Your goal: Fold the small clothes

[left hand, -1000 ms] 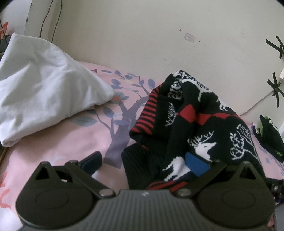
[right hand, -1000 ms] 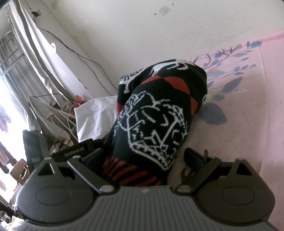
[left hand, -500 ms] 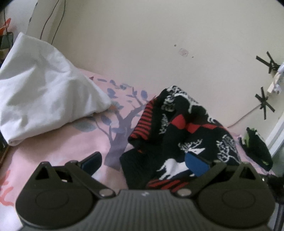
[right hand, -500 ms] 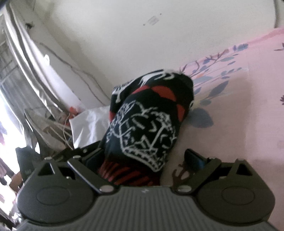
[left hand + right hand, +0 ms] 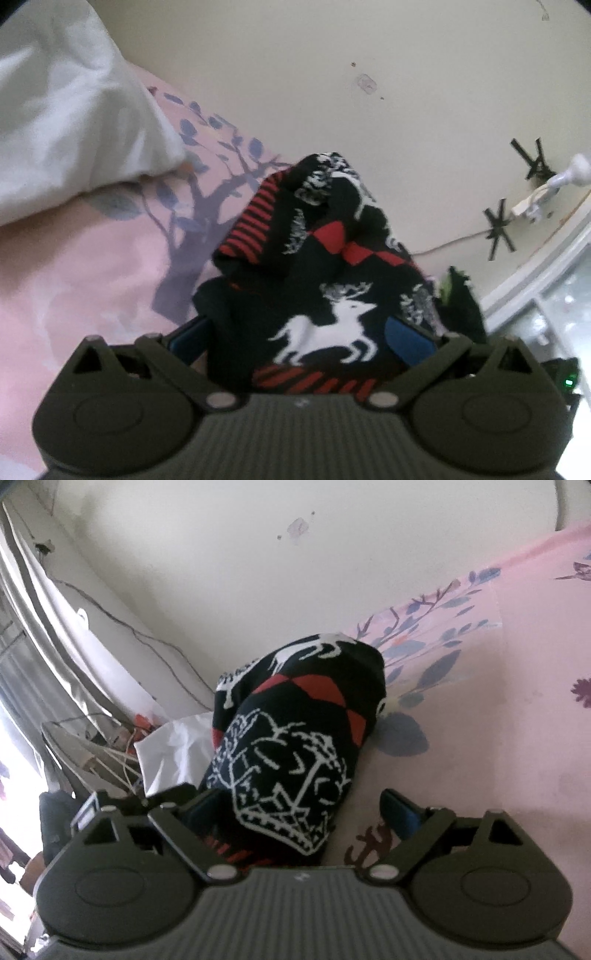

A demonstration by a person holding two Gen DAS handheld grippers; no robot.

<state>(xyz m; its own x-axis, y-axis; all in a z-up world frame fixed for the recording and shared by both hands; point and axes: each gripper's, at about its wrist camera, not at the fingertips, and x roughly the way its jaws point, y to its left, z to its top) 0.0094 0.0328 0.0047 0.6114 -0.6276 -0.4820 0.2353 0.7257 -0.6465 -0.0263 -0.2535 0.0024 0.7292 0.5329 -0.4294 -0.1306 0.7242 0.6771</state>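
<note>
Looking through the left camera, I see a big white pillow on the far left, lying on the pink bed sheet with its purple tree print. To the right of the pillow sits the black sweater, bunched up in a heap on the bed, with red stripes, red diamonds and a white deer on it. My left tool has its two blue pads on either side of the sweater's near edge. The cloth fills the gap between them, but I cannot tell if the pads are pressing on it. Further right, on the pale wall, I see black tape crosses and a white plug, and then a window frame at the edge.

Through the right camera, on the far left I see a bright curtain and some wires. Then comes a white cloth, just behind the sweater. My right tool stands wide and its jaws are closing. The sweater lies against the left pad, while the right pad is apart from it, over bare pink sheet.
</note>
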